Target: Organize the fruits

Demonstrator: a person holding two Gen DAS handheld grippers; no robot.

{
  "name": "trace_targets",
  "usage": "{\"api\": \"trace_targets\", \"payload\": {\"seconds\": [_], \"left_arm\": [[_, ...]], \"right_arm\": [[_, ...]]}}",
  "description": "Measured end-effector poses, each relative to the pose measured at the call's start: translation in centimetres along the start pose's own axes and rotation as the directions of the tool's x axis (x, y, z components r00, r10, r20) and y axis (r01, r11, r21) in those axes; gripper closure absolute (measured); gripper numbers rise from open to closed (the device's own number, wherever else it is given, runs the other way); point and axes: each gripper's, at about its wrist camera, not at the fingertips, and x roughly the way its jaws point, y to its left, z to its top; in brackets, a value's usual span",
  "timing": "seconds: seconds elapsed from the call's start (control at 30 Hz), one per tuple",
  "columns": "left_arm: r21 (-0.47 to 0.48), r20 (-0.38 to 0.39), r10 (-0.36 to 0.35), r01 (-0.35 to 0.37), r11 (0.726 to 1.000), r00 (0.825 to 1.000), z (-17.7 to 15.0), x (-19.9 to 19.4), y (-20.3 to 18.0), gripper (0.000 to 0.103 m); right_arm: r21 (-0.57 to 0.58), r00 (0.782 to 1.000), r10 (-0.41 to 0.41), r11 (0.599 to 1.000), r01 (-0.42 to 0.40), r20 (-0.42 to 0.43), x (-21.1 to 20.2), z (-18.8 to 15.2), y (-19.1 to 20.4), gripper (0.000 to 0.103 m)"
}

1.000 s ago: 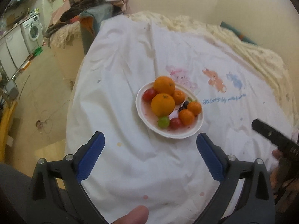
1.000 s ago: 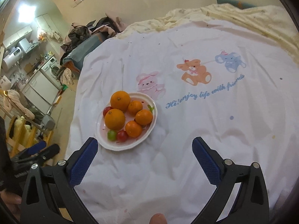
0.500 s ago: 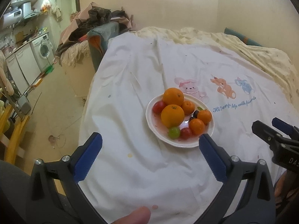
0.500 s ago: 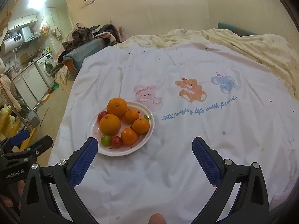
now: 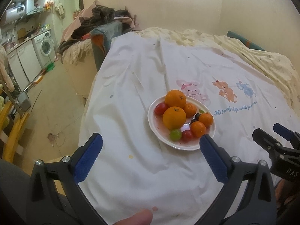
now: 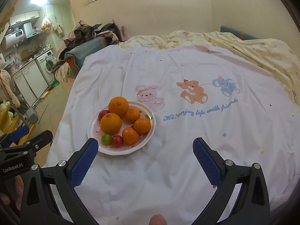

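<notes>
Left gripper (image 5: 151,147) and right gripper (image 6: 145,152) both spread wide, empty, hovering near the plate (image 6: 150,131); fruit heaped on it, left of the cartoon print; soft sheet (image 6: 187,60) underneath; likely tipping, oranges (image 6: 111,123) rolling if nudged.

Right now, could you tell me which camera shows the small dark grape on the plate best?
The left wrist view: the dark grape sits exposed between mandarins. In the right wrist view, mandarins almost entirely hide it on the plate.
</notes>
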Motion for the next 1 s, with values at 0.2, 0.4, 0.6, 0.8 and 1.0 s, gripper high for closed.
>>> {"api": "trace_targets", "payload": {"seconds": [0.2, 0.4, 0.6, 0.8, 1.0], "left_arm": [[-0.013, 0.01, -0.005, 0.005, 1.0, 1.0, 0.11, -0.21, 0.33, 0.001], [-0.019, 0.012, -0.007, 0.007, 1.0, 1.0, 0.15, -0.2, 0.45, 0.001], [-0.024, 0.008, -0.015, 0.015, 1.0, 1.0, 0.36, -0.17, 0.58, 0.001], [-0.023, 0.006, -0.016, 0.016, 1.0, 1.0, 0.32, -0.13, 0.59, 0.001], [-0.025, 0.004, -0.031, 0.031, 0.999, 1.0, 0.29, -0.34, 0.49, 0.001]], "right_arm": [[-0.005, 1.0, 0.005, 1.0, -0.005, 0.004, -0.1, -0.01, 0.07, 0.0], [-0.013, 1.0, 0.006, 1.0, -0.005, 0.011, -0.23, -0.07, 0.31, 0.0], [-0.015, 1.0, 0.004, 1.0, -0.004, 0.011, -0.2, -0.02, 0.41, 0.0], [-0.015, 1.0, 0.003, 1.0, -0.002, 0.011, -0.18, 0.0, 0.43, 0.0], [-0.032, 1.0, -0.011, 0.999, 0.011, 0.013, -0.29, 0.16, 0.67, 0.0]]}}
